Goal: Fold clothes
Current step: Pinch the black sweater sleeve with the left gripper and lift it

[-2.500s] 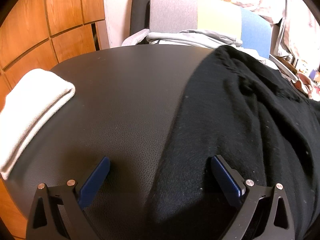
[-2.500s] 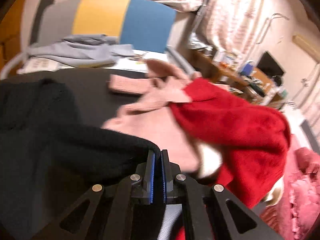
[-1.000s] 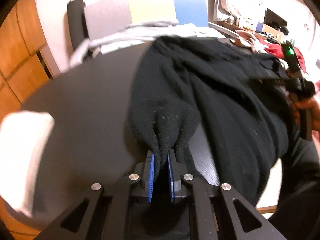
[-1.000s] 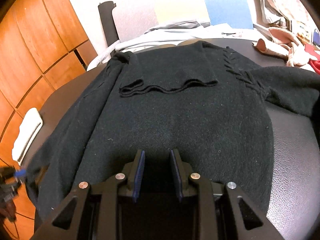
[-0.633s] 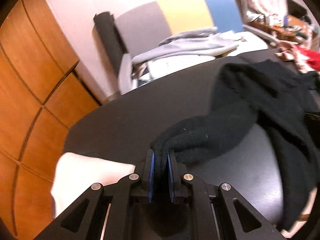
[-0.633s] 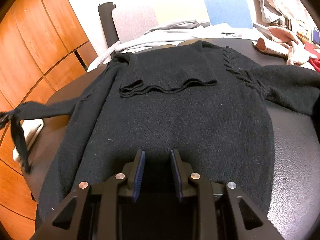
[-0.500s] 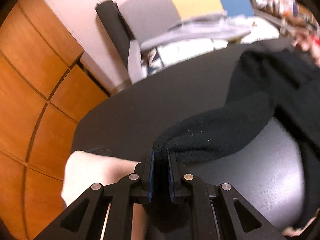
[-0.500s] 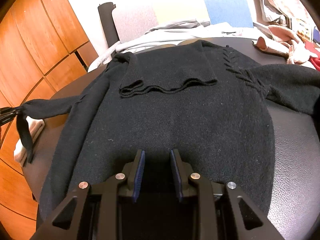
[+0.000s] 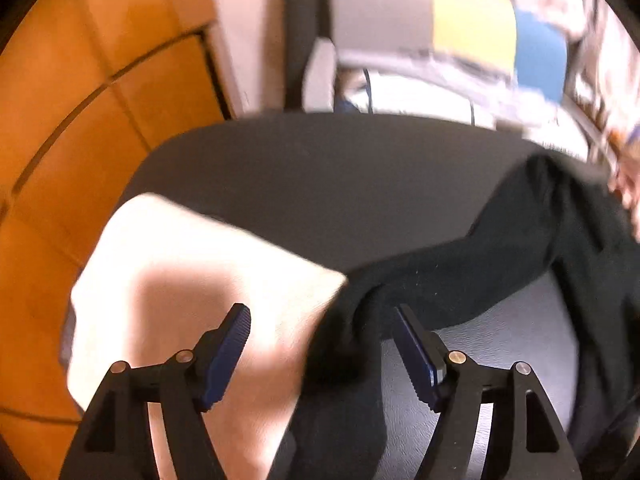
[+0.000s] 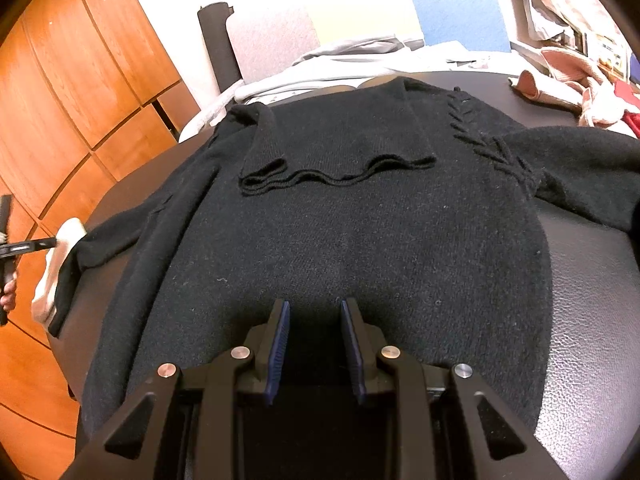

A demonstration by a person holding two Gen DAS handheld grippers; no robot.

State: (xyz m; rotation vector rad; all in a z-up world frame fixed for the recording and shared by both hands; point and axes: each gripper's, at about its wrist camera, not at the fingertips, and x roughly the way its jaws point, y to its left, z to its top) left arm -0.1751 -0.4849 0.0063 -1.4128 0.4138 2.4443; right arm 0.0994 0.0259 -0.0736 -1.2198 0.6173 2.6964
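Now the left gripper (image 9: 322, 320) has its two blue-padded fingers spread wide, and the end of the black sweater's sleeve (image 9: 460, 276) lies loose between them, gripped by neither finger. This sleeve end rests partly on a folded white cloth (image 9: 192, 276) that lies at the left edge of the dark table (image 9: 320, 168), and part of it hangs down over the edge toward the camera. The left view is blurred, so fine details are hard to read there. The right gripper (image 10: 314, 322) stands at the near edge of the table with its jaws parted by a narrow gap; the lower hem of the black sweater (image 10: 360, 232) lies under and between the fingers, but I cannot tell whether they press on the cloth. The sweater is spread flat on the table, its folded collar at the far side and a braided seam running down the shoulder on the right. One sleeve goes out to the left, toward the white cloth (image 10: 52, 272), and the other sleeve (image 10: 580, 172) goes out to the right. Beyond the table stands a chair (image 10: 360, 12) with grey, yellow and blue panels, with grey clothes (image 10: 340, 60) lying on its seat. Pink clothes (image 10: 568, 92) lie at the far right corner of the table. Orange wooden panels (image 10: 80, 80) fill the left side.
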